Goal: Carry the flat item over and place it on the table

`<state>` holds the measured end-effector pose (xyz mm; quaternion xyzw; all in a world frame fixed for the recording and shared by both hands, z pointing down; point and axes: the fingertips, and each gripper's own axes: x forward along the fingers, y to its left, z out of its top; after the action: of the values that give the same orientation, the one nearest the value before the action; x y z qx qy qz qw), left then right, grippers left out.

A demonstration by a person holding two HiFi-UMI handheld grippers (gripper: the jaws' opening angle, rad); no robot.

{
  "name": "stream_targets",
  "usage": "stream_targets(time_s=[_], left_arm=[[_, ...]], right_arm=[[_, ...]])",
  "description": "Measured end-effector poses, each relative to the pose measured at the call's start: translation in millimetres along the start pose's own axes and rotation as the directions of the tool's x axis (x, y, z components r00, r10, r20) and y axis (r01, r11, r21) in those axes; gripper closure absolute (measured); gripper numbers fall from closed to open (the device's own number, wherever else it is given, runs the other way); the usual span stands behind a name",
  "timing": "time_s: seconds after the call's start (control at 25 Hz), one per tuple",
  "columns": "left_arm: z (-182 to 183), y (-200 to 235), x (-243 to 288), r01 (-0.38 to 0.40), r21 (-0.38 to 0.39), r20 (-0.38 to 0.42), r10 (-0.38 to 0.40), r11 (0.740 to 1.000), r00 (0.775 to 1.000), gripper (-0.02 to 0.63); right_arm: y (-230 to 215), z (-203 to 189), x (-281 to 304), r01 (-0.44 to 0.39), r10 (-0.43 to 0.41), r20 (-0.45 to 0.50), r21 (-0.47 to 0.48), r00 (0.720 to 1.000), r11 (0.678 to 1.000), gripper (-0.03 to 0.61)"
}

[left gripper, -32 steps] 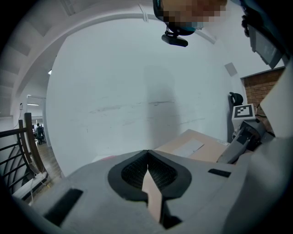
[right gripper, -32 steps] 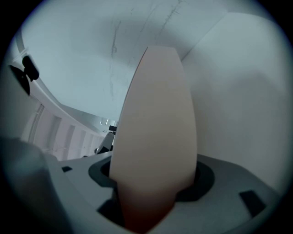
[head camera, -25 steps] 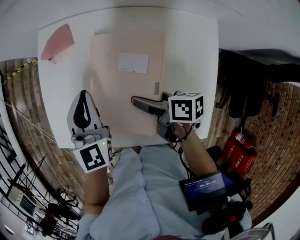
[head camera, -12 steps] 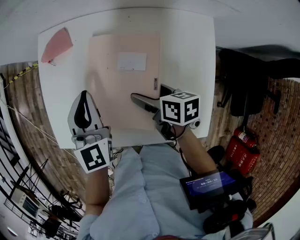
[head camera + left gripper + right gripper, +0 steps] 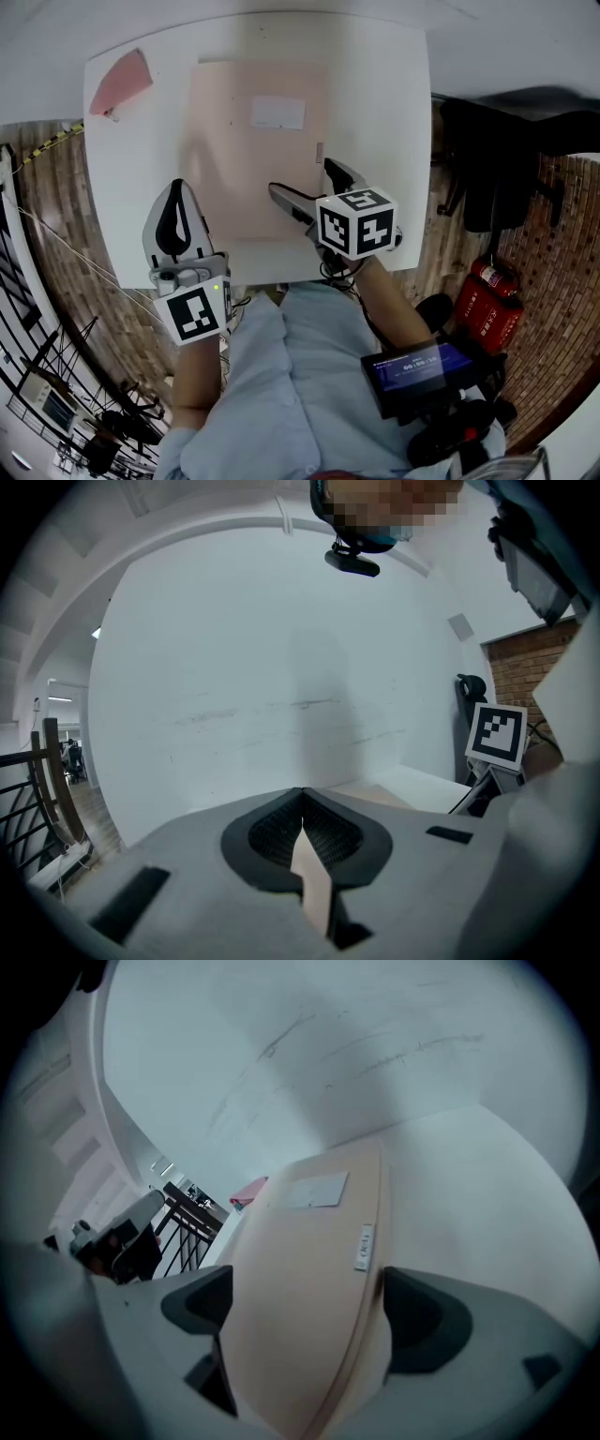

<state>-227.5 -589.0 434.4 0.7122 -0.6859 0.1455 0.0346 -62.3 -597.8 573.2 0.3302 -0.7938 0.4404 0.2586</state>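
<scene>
My right gripper [image 5: 300, 178] has just been opening to full width around the envelope [image 5: 248, 159], which lies flat mid-table [image 5: 375, 112]. My left gripper [image 5: 175, 192] pinches what looks like its near-left corner, so I judge placement nearly finished.

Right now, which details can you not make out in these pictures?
- Print on the beige envelope's white label and side tag: too small in head view, blurred in right gripper view.
- Pink item at the table's far corner: too small in head view to identify.
- Pale strip behind the left gripper's closed tips: left gripper view cannot show what it is.
</scene>
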Motion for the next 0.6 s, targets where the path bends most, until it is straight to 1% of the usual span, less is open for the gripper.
stream_targets(time_s=[0.2, 0.32, 0.44, 0.52, 0.6], left_arm=[[19.6, -2.0, -24.6, 0.004, 0.005, 0.049, -0.005, 1.0, 0.999, 0.604], [37.4, -5.4, -45.2, 0.008, 0.0, 0.093, -0.008, 1.0, 0.996, 0.604], [57.1, -4.4, -68.4, 0.016, -0.018, 0.138, -0.013, 1.0, 0.99, 0.604], [68.2, 1.0, -84.0, 0.016, -0.017, 0.174, -0.013, 1.0, 0.985, 0.604], [80.4, 4.9, -100.3, 0.015, -0.012, 0.212, -0.012, 1.0, 0.977, 0.604]], right_arm=[[17.3, 2.1, -22.7, 0.018, -0.015, 0.084, -0.037, 0.996, 0.999, 0.091], [30.8, 4.0, -42.0, 0.03, -0.021, 0.154, -0.055, 0.988, 0.998, 0.109], [54.5, 4.9, -62.6, 0.04, -0.019, 0.231, -0.086, 0.973, 0.995, 0.155], [75.0, 7.8, -76.4, 0.055, -0.014, 0.293, -0.131, 0.956, 0.99, 0.241], [94.9, 11.4, -93.5, 0.085, -0.014, 0.365, -0.18, 0.931, 0.98, 0.302]])
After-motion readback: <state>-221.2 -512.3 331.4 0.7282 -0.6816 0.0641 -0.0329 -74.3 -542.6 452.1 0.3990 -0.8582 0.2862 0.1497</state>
